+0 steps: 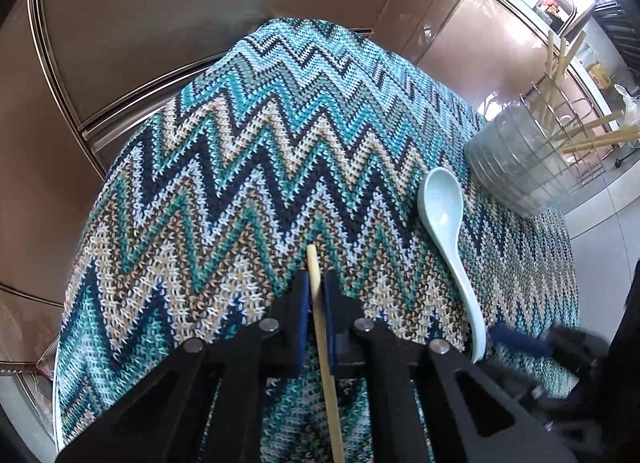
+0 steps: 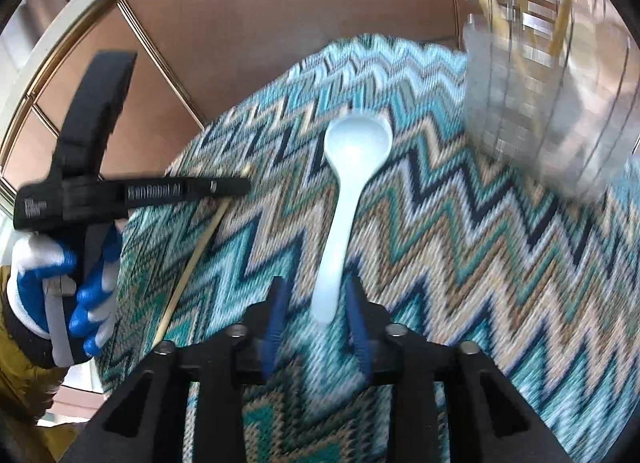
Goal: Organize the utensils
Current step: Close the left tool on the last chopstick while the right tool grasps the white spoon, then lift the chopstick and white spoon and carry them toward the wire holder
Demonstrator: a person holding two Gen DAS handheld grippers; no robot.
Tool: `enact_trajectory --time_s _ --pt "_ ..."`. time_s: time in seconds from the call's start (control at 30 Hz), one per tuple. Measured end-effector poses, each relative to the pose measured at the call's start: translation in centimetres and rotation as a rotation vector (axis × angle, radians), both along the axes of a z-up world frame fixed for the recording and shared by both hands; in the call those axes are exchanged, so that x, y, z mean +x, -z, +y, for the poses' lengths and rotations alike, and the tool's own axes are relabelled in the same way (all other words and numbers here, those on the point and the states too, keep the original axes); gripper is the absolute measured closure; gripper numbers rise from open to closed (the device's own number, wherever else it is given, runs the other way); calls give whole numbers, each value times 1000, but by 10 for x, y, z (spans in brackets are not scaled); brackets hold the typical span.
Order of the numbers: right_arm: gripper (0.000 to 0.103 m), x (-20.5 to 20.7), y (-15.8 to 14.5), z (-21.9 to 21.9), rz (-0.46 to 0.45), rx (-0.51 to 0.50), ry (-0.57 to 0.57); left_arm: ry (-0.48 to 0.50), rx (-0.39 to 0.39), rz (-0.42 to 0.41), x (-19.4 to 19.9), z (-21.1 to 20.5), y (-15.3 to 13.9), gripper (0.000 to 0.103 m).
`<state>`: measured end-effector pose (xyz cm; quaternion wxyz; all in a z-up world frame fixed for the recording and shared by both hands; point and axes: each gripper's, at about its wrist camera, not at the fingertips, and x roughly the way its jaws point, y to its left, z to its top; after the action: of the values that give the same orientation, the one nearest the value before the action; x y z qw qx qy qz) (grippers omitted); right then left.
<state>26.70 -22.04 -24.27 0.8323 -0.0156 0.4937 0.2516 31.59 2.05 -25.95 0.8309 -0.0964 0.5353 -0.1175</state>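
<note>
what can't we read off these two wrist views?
- Left wrist view: the chopstick's lower end runs off the bottom edge behind the left gripper.
- Right wrist view: motion blur hides whether the right gripper's pads touch the spoon handle.
- Both views: the holder's contents are cut by the frame edge and blurred.

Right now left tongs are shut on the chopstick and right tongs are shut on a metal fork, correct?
Not a fork. The right wrist view shows a pale blue ceramic spoon, its handle between the right tongs, whose pads do not press it yet. The left tongs are shut on the chopstick.
</note>
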Motion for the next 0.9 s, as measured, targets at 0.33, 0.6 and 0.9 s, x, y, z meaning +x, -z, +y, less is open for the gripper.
enact_trajectory --time_s 0.33,0.6,0.9 --pt "63 75 4 -2 -99 -1 55 17 -1 -11 4 0 3 96" --pt "67 104 20 16 -53 -60 -6 44 9 -12 9 -1 4 96" --pt "94 109 16 24 4 -81 -88 74 27 13 13 -3 5 97"
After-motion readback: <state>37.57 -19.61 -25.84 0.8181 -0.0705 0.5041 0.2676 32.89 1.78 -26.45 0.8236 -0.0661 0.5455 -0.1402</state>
